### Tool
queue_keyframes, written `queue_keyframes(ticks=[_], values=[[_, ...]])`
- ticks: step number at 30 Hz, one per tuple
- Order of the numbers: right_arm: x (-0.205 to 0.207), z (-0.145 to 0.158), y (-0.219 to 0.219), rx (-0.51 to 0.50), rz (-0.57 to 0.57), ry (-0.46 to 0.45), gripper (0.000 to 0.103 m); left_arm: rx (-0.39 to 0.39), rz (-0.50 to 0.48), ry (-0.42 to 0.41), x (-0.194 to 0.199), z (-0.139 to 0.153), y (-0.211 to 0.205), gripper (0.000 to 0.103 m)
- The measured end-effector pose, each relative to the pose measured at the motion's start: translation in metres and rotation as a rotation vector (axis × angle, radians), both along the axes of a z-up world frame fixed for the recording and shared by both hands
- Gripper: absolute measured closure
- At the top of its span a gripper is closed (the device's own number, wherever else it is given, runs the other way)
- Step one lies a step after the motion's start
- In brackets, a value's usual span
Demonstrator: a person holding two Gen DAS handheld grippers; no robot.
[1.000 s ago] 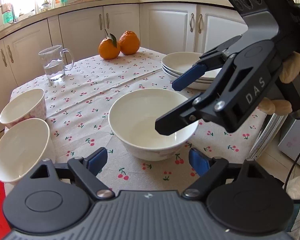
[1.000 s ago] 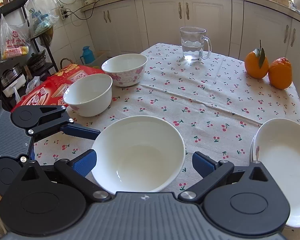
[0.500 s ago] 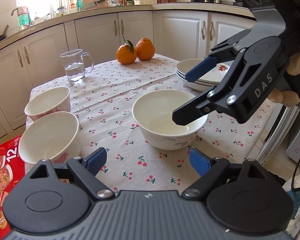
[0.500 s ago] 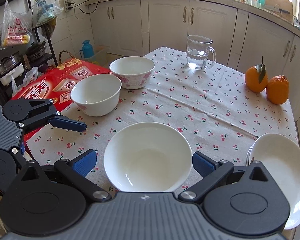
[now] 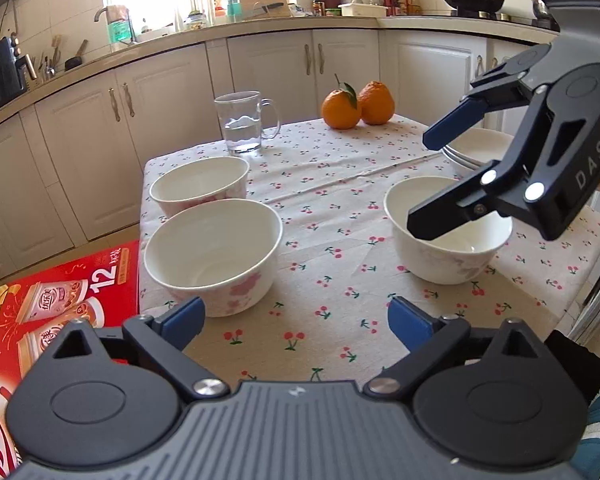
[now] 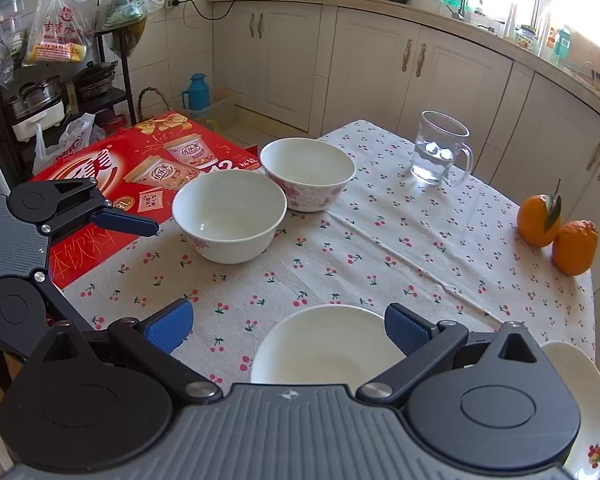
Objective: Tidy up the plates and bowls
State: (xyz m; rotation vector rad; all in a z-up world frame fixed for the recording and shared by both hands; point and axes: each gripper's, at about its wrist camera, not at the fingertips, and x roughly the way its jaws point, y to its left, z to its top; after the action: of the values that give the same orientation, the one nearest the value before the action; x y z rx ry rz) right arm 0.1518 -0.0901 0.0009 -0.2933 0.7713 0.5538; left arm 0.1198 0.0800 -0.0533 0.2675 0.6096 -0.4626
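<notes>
Both grippers are drawing back from the lone bowl (image 5: 446,236), which a second ago was lying between the right gripper's fingers and is now sitting free on the cherry-print tablecloth (image 5: 340,216) near the table's right edge. Seen from the left wrist, the left gripper (image 5: 296,320) is hanging above the near edge with its jaws opening and only cloth between them. Two flowered bowls are standing by the left edge, the nearer bowl (image 5: 214,254) touching or almost touching the farther bowl (image 5: 200,184), and a red drinks box (image 5: 56,300) is lying beyond that edge. A glass mug (image 5: 242,122) with water and two oranges (image 5: 356,104) are sitting along the far edge, while the stack of plates (image 5: 476,152) is resting at the right edge behind the right gripper (image 5: 432,178), whose fingers are spread wide above the lone bowl without touching it. Seen from the right wrist, the right gripper is gaping with nothing clamped; the lone bowl is lying low between its fingers at the near edge, and the plates are peeking out at the lower right.
</notes>
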Motion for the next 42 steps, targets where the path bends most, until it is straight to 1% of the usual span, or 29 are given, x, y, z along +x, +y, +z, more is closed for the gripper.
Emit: queue_keyframes(ticks=[2, 4, 12, 22, 32, 36, 40, 42], values=[[0.006, 0.000, 0.007, -0.010, 0.010, -0.003, 0.000, -0.030, 0.025, 0.012, 0.006, 0.001, 0.008, 0.005], [0.013, -0.001, 0.014, -0.015, 0.026, -0.003, 0.000, -0.041, 0.050, 0.024, 0.013, 0.002, 0.014, 0.004], [0.043, -0.001, 0.039, -0.021, 0.084, 0.002, 0.000, -0.011, 0.100, -0.012, 0.030, -0.003, 0.023, 0.004], [0.080, -0.016, 0.067, -0.019, 0.146, 0.063, 0.000, 0.013, 0.110, -0.006, 0.047, -0.013, 0.024, 0.004], [0.106, -0.029, 0.084, 0.006, 0.161, 0.115, 0.000, 0.003, 0.103, -0.002, 0.056, -0.018, 0.025, 0.004], [0.117, -0.035, 0.087, 0.019, 0.152, 0.146, 0.002, -0.007, 0.095, -0.002, 0.055, -0.018, 0.025, 0.006], [0.122, -0.040, 0.089, 0.032, 0.153, 0.171, 0.009, -0.013, 0.083, -0.006, 0.055, -0.016, 0.024, 0.007], [0.122, -0.042, 0.089, 0.030, 0.154, 0.178, 0.013, -0.013, 0.077, -0.008, 0.055, -0.016, 0.024, 0.010]])
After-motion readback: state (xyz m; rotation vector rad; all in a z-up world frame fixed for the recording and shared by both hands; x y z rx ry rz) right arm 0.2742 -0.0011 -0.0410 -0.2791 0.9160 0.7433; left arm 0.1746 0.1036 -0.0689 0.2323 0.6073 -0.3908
